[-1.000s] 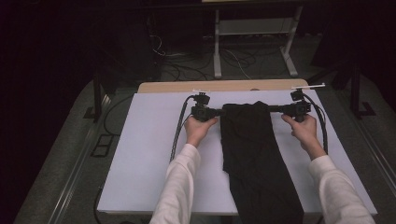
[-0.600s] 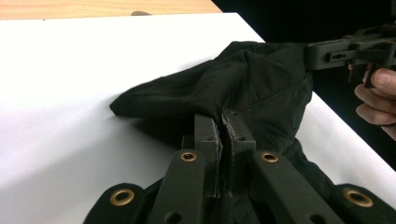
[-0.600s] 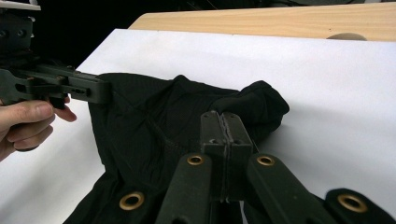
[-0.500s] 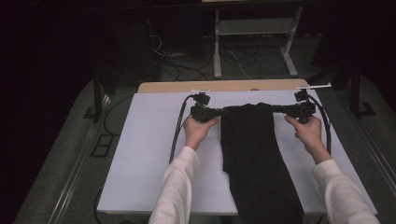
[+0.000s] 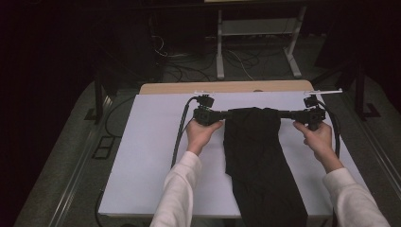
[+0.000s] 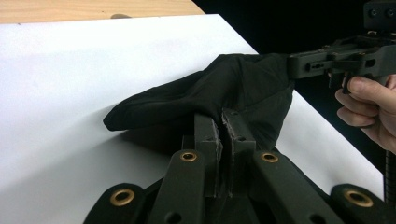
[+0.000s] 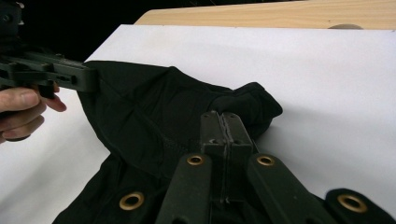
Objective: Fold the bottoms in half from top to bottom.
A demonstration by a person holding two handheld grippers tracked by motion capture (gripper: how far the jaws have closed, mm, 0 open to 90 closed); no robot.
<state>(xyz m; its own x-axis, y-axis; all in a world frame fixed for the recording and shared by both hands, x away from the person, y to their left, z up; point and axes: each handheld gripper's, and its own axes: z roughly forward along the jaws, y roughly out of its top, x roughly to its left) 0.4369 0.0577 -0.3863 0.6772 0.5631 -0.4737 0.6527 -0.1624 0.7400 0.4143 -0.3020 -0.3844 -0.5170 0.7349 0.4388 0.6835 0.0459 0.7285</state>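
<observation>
A long black cloth (image 5: 257, 161) lies lengthwise on the white sheet (image 5: 151, 156), its near end hanging over the table's front edge. My left gripper (image 5: 230, 114) is shut on the cloth's far left corner and my right gripper (image 5: 283, 113) on its far right corner, so the far edge is stretched between them, slightly raised. In the left gripper view the left gripper (image 6: 223, 122) pinches a bunched fold of cloth (image 6: 187, 100), with the right gripper (image 6: 336, 60) beyond. The right gripper view shows the right gripper (image 7: 224, 122) closed on cloth (image 7: 154, 112), and the left gripper (image 7: 51, 74) opposite.
The white sheet covers a wooden tabletop (image 5: 213, 87) whose far strip is bare. A white metal stand (image 5: 257, 33) and loose cables (image 5: 189, 66) are on the floor behind the table. Thick black cables (image 5: 179, 137) trail from each gripper across the sheet.
Both grippers have risen slightly with the cloth's far edge. The right hand has shifted to the right, drawing that edge wider and tauter.
</observation>
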